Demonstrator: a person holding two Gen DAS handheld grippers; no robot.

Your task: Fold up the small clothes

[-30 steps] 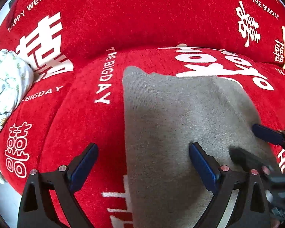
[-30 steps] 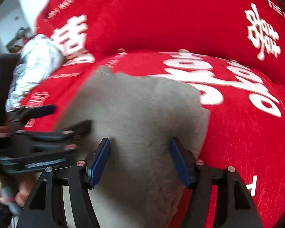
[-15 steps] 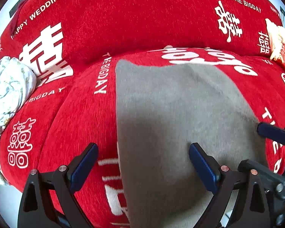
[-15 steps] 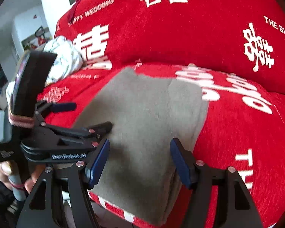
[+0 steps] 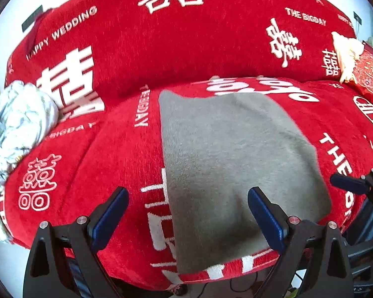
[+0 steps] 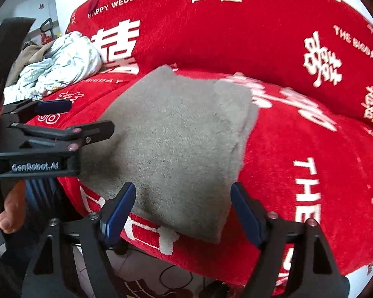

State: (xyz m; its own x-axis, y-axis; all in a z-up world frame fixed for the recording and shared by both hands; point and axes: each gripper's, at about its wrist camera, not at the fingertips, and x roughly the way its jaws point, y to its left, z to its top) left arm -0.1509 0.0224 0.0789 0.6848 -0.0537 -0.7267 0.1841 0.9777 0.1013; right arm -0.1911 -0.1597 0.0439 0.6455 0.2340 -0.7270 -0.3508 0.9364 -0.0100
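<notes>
Right wrist view: the folded grey cloth [image 6: 176, 146] is lying on the red sofa [image 6: 298, 129], near its front edge. Both the left tongs [image 5: 187, 213] and the right tongs [image 6: 182, 207] are gaping wide, holding nothing; the right ones have just been opening. The cloth's near corner is hanging over that edge, so a bump could be sliding it off or undoing the fold. No boxes or baskets are showing.

The folded grey knitted garment [image 5: 231, 164] is a soft, matt cloth with a fine ribbed weave and a slightly fuzzy nap, lying on the red sofa cover [image 5: 126, 164], a rough chenille-like fabric with woven white lettering. The crumpled white floral-print cloth [image 5: 20, 124] at the cover's left edge looks thin, smooth and lightly creased. Both grippers are matt black plastic with small shiny metal screw heads, and their dark blue finger pads [image 6: 116, 211] look smooth and rubbery.
</notes>
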